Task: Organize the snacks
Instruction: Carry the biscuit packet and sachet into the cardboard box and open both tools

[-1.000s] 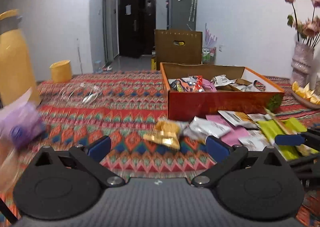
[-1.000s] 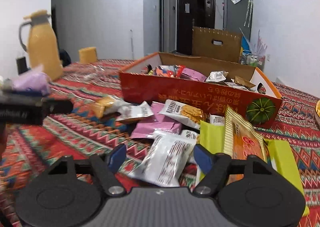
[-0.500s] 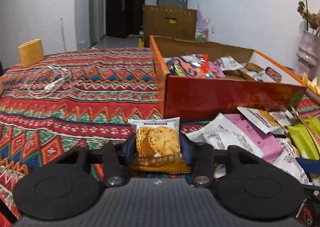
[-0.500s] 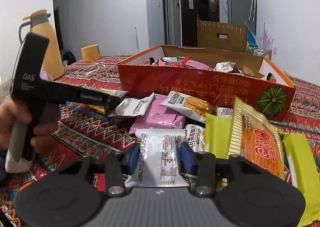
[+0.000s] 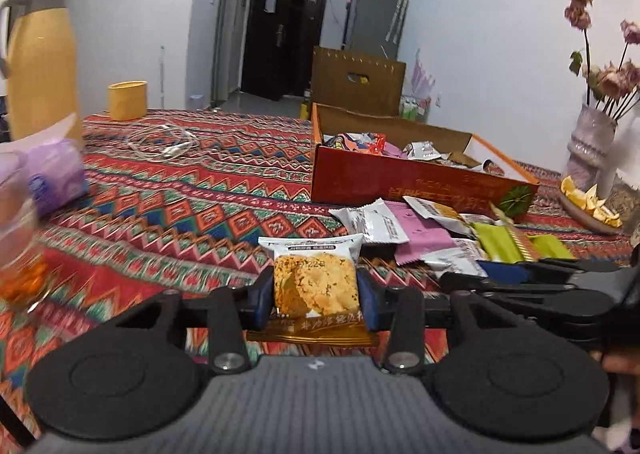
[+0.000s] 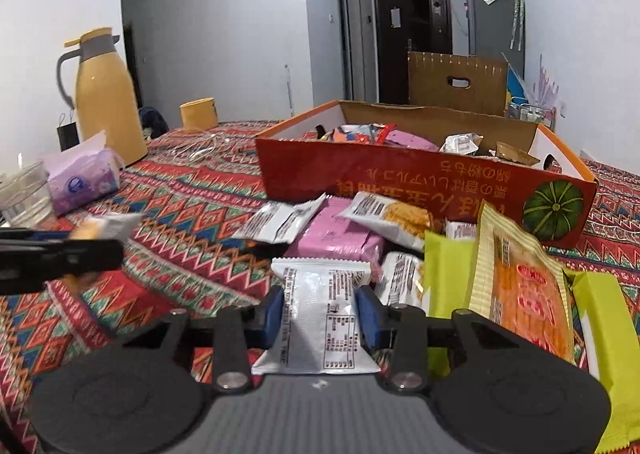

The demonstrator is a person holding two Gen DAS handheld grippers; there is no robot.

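Note:
My left gripper (image 5: 315,292) is shut on a clear-fronted cracker packet (image 5: 316,274) and holds it above the patterned cloth, left of the snack pile (image 5: 420,222). The right gripper (image 6: 320,314) has a white snack packet (image 6: 320,290) between its blue pads; its jaws are closing and the pads press the packet's sides. This packet lies at the near edge of the pile. Behind the pile stands the open orange box (image 6: 400,178) with several snacks inside. In the right wrist view the left gripper (image 6: 60,254) shows blurred at the left edge.
A yellow thermos (image 6: 106,102), a purple tissue pack (image 6: 80,178) and a clear jar (image 6: 24,194) stand at the left. A yellow cup (image 6: 199,114) and a white cable (image 5: 160,142) lie farther back. A vase of dried flowers (image 5: 592,150) and a dish (image 5: 592,210) sit right.
The left gripper went from wide open to shut on the cracker packet and drew it back from the pile. The right gripper closed around the white packet and stayed in place.

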